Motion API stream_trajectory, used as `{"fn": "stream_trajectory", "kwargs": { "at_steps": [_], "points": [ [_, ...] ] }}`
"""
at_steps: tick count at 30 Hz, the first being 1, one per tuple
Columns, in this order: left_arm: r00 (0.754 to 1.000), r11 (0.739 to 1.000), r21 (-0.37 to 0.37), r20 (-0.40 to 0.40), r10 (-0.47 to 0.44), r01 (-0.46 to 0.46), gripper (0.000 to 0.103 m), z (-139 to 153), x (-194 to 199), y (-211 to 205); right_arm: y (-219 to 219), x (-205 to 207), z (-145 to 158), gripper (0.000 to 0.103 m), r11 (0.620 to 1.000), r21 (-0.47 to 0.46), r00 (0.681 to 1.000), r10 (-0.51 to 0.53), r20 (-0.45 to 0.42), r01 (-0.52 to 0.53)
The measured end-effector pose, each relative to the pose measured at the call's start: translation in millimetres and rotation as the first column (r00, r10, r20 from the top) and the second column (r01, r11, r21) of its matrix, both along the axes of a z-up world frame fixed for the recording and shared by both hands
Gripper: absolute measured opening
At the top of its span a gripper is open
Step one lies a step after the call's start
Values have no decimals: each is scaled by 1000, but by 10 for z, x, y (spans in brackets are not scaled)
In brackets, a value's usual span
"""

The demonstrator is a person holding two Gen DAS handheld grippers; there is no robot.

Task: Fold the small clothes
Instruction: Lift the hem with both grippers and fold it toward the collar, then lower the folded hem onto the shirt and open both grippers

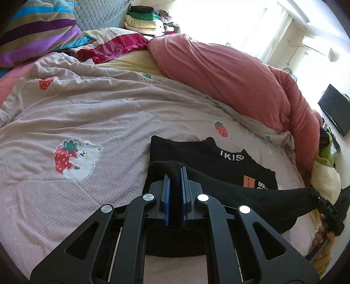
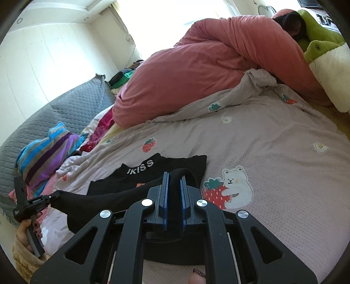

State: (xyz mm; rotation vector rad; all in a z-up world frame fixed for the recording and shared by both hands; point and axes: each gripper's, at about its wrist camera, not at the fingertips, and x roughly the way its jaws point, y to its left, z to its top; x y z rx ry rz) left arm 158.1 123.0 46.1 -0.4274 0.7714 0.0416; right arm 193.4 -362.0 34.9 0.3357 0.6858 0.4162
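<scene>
- Left tool (image 1: pixel 175 172), low centre of the left wrist view: blue pads (image 1: pixel 166 192) pinched narrow on a fold of the black garment (image 1: pixel 210 159).
- Right tool (image 2: pixel 174 177), low centre of the right wrist view: clamped likewise on another bunch of the same black cloth.
- Garment partly flat on the bed, white lettering (image 1: pixel 231 156) up and an orange patch (image 1: pixel 248 180) beside it; near edge lifted and stretched between the two tools.
- In the left wrist view, right tool at the right edge (image 1: pixel 323 205), gripped by a hand (image 1: pixel 323 231) with dark nails, black cloth taut up to its tip.
- In the right wrist view, left tool at the lower left (image 2: pixel 47 200), hand (image 2: pixel 28 231) below it, fuzzy beige sleeve (image 2: pixel 24 257) at the wrist.
- Lilac quilt (image 1: pixel 98 113) with strawberry and bear prints (image 1: pixel 76 159) under the garment.
- Pink duvet (image 1: pixel 229 72) heaped behind, upper right of the left wrist view.
- Striped blanket (image 1: pixel 35 28) upper left; stack of folded clothes (image 1: pixel 146 19) top centre.
- Green plush toy (image 2: pixel 317 41) at the upper right of the right wrist view.
</scene>
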Motion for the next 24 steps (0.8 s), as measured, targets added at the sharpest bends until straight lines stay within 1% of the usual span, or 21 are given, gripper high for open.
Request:
{"fn": "stream_trajectory", "kwargs": {
  "at_steps": [9,10,13,14,15,16,17,18,19,21,23,24],
  "points": [
    [1000,1000,19,-23,-4,4,3,-131,125,13,78,188,-169,8,999,-23,999,-28,-41,27],
    [1000,1000,22,-17,-5,6,3,-136,132,13,78,202,-187,8,999,-24,998,-31,-46,30],
    [1000,999,38,-20,-1,2,6,-139,155,2,85,241,-239,9,999,-33,997,-43,-64,41],
    [1000,999,43,-20,-1,2,9,-135,158,-2,84,246,-257,10,998,-35,996,-48,-69,46],
    [1000,999,47,-18,-1,1,16,-126,161,-6,84,250,-268,14,998,-38,996,-53,-72,50],
    [1000,999,50,-14,0,1,20,-114,164,-9,85,249,-275,17,997,-45,996,-60,-71,57],
    [1000,999,54,-11,0,1,25,-101,164,-14,80,245,-275,24,996,-55,995,-74,-66,70],
    [1000,998,62,-7,-4,4,27,-82,161,-26,74,243,-272,27,995,-59,995,-82,-62,78],
    [1000,997,71,-4,-6,6,28,-65,160,-39,58,238,-266,28,995,-58,994,-89,-60,86],
    [1000,996,90,4,-11,10,33,-22,147,-71,27,236,-246,28,994,-57,994,-96,-55,93],
    [1000,994,109,18,-16,14,37,34,120,-109,25,197,-202,28,992,-77,994,-107,-35,104],
    [1000,993,114,23,-19,16,41,52,111,-122,31,179,-182,32,991,-85,994,-107,-25,104]
  ]
}}
